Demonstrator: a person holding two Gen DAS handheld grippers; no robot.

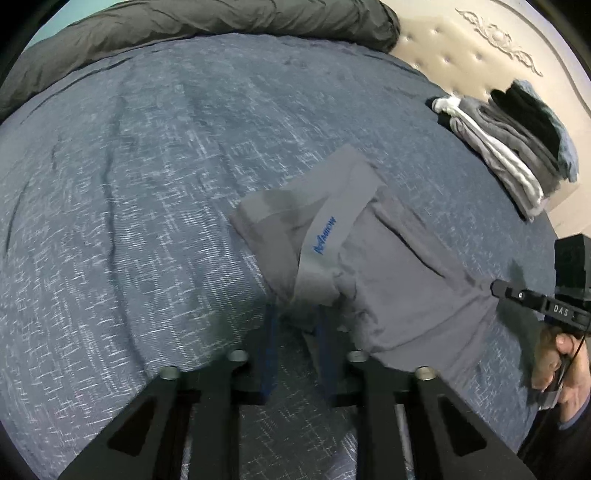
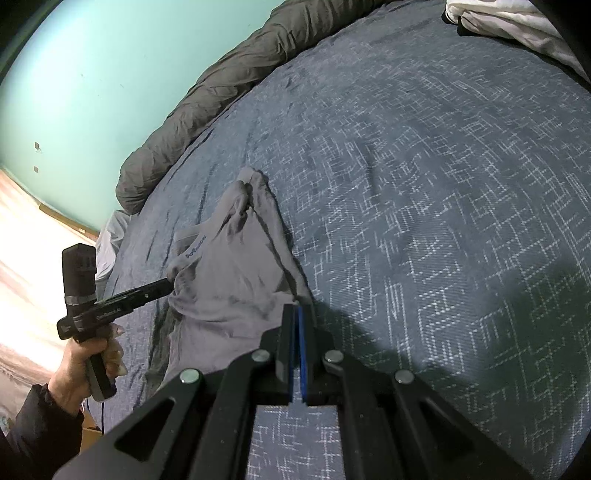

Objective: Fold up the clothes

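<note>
Both pictures are round and bent, like looking through a fish bowl. The corners are black. The bed (image 1: 147, 184) curves like a hill. The light is soft and a bit dim. In the left view the blue fingers (image 1: 267, 354) look smeared and fuzzy, and so does the cloth (image 1: 388, 288) near them. In the right view a big dark shadow (image 2: 524, 321) lies on the bed. The floor (image 2: 33, 229) there is washed out, far too bright. The green wall (image 2: 92, 92) glows softly.

Bed (image 1: 147, 184) with blue patterned cover; dark grey duvet (image 1: 221, 18) bunched along far edge; tufted beige headboard (image 1: 461, 44); teal wall (image 2: 92, 74); wood floor (image 2: 29, 240).
</note>
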